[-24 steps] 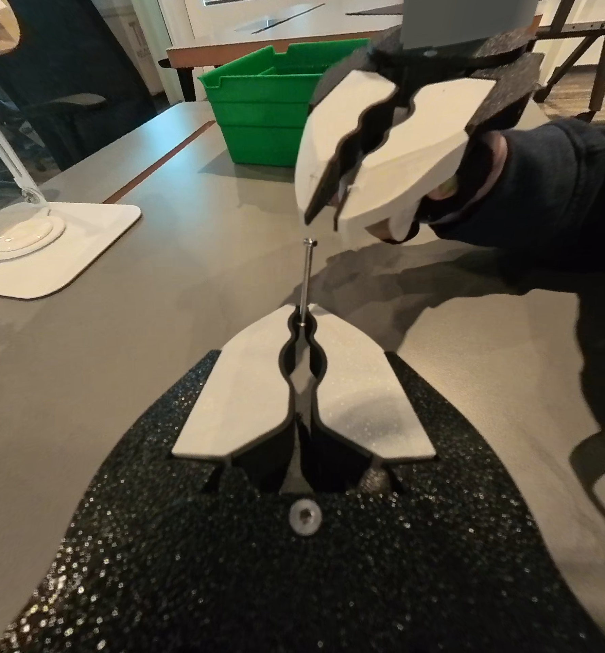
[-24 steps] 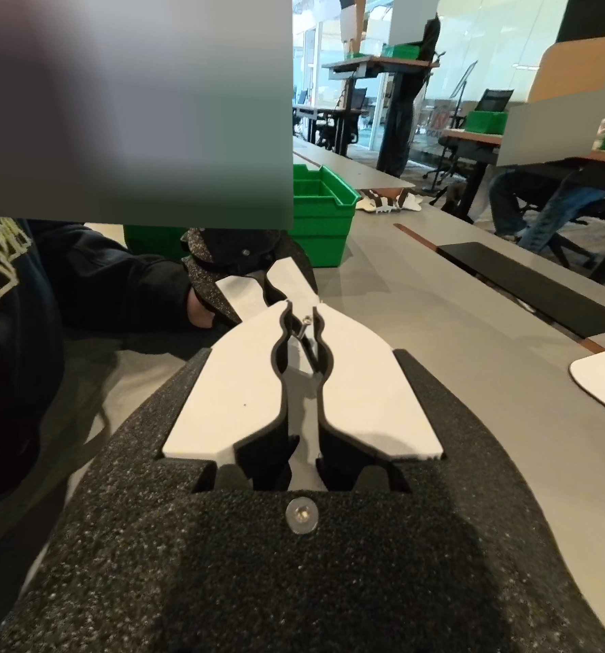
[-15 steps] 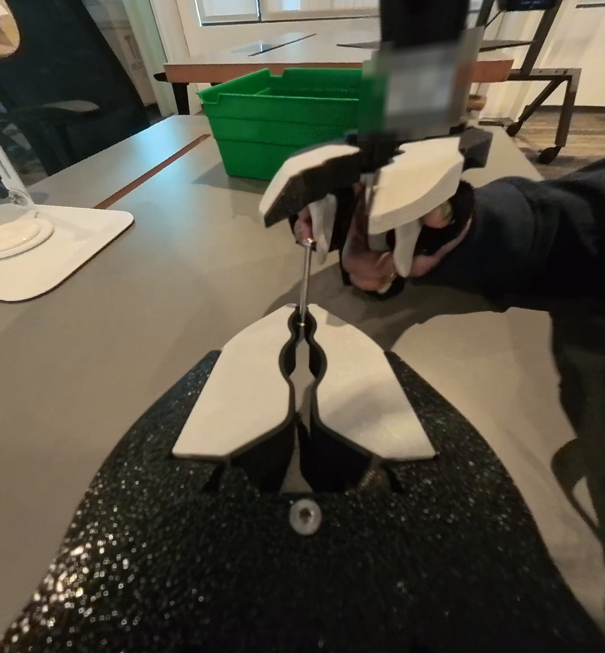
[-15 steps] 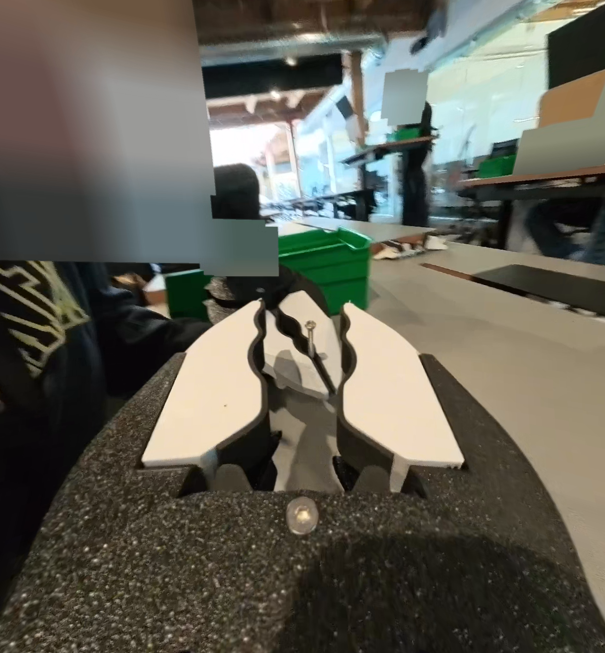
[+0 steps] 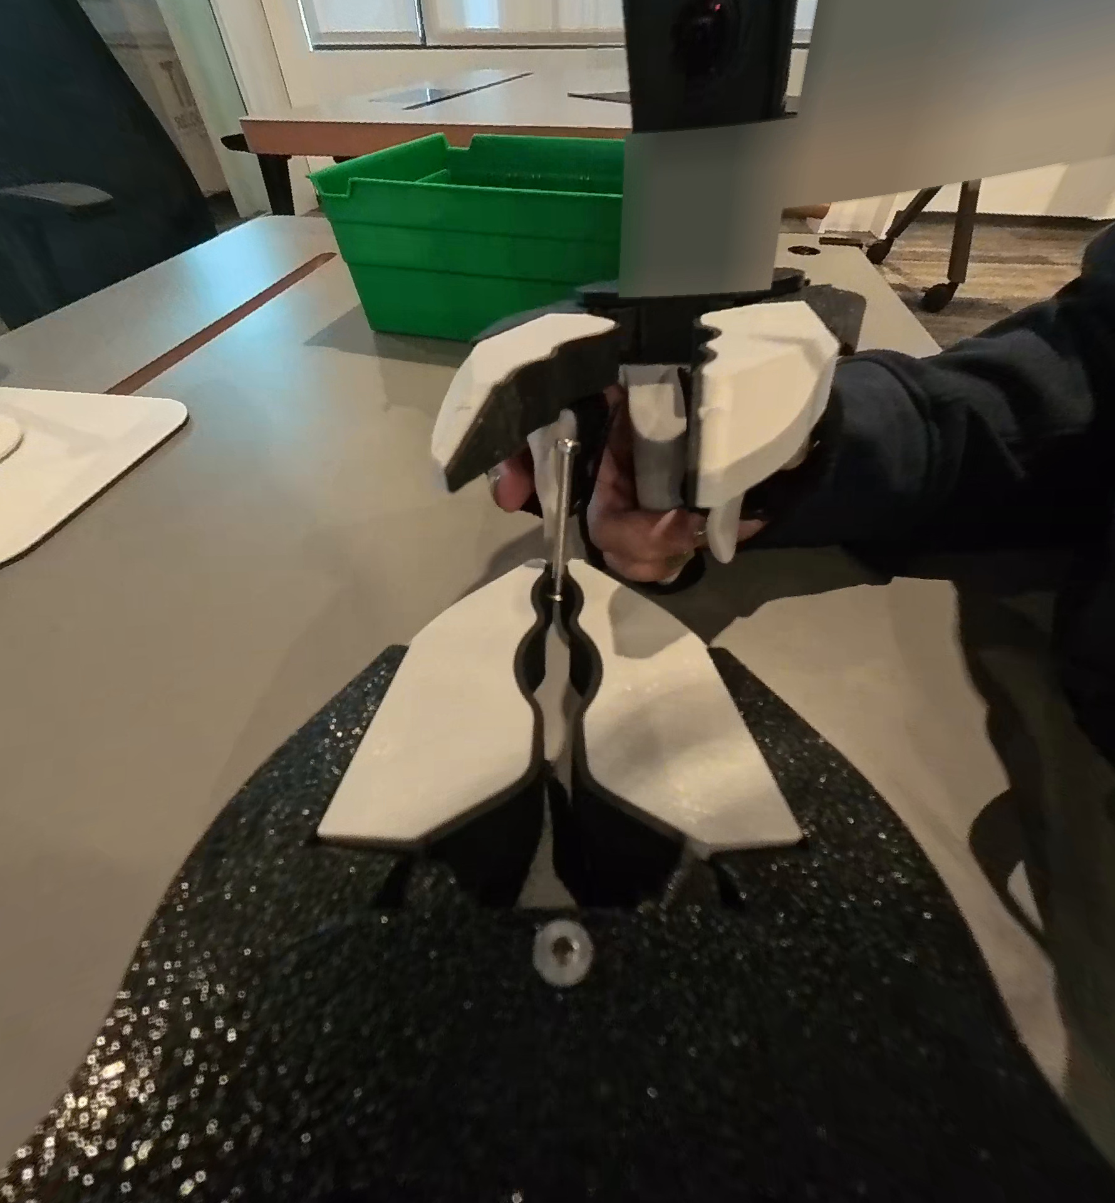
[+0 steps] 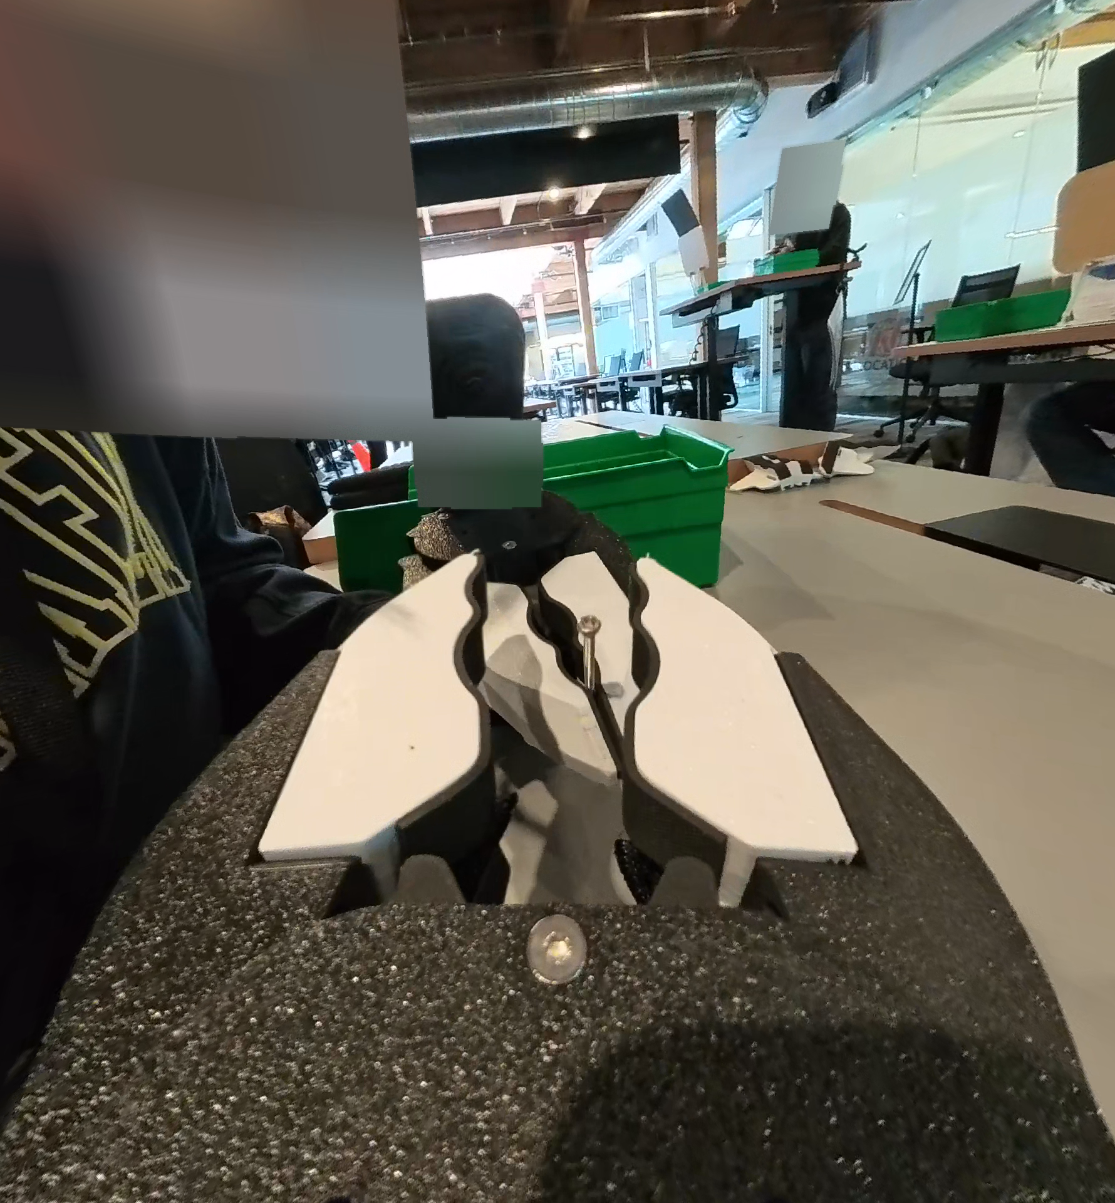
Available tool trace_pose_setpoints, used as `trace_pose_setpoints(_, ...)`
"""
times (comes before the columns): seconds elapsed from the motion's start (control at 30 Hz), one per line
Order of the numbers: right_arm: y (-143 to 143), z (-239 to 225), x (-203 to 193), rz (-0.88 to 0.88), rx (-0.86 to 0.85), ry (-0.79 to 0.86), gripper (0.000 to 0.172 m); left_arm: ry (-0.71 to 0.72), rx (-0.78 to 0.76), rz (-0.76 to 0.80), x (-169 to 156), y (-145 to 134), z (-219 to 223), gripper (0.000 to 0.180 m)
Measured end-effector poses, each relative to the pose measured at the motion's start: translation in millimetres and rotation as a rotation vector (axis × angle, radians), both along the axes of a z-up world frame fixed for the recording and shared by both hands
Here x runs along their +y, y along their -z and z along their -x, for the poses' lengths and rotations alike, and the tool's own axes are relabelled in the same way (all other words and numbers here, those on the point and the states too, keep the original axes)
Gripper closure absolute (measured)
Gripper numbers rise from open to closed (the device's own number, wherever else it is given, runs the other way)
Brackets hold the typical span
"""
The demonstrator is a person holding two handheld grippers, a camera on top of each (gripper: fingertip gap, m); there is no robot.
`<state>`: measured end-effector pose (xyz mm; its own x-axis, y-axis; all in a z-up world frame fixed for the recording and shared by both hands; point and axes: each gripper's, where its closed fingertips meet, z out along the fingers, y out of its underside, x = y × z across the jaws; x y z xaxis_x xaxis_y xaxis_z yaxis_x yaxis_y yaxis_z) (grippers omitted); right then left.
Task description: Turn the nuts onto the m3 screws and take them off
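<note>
Pinching a thin silver screw (image 5: 561, 514) near its lower end, the left gripper (image 5: 558, 589) has its two white fingers (image 5: 477, 683) closed together, and the screw stands upright out of the tips with its round head at twelve o'clock. A small silver nut (image 5: 556, 596) appears to sit on the shaft right where the tips meet. In the left wrist view the right gripper (image 5: 581, 456) hangs just beyond the screw's head, at about one o'clock from it, gripped by a hand (image 5: 633, 527) in a dark sleeve (image 5: 971, 469). Its jaws stand wide apart with nothing between the pads. In the right wrist view the same screw (image 6: 587, 654) rises in the open space between the right gripper's (image 6: 561, 589) spread white fingers (image 6: 724, 703), nearer the finger at three o'clock but touching neither one. Farther out, a grey table (image 5: 229, 534) carries everything. A green plastic bin (image 5: 477, 260) sits at twelve o'clock behind both grippers. A white board with rounded corners (image 5: 67, 469) lies at nine o'clock in the left wrist view. At ten o'clock in the right wrist view, a person's dark top with a yellow pattern (image 6: 86, 586) fills the edge. At two o'clock, a black mat (image 6: 1062, 547) lies flat on the table.
</note>
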<state>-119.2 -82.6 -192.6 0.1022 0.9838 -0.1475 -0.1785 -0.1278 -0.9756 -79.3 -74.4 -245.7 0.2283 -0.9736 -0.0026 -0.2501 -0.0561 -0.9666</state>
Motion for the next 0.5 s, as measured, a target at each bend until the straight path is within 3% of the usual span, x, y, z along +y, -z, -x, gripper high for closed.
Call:
trace_pose_setpoints(0.37, 3.6, -21.3, 4.2, -0.017, -0.064, 0.006, 0.152, 0.007, -0.049, 0.019, 0.1, -5.6, 3.1, 0.179)
trace_pose_setpoints(0.5, 3.4, -30.3, 0.1, -0.102, -0.203, -0.014, 0.151, 0.028, -0.034, 0.024, -2.3, -3.5, 1.6, 0.179)
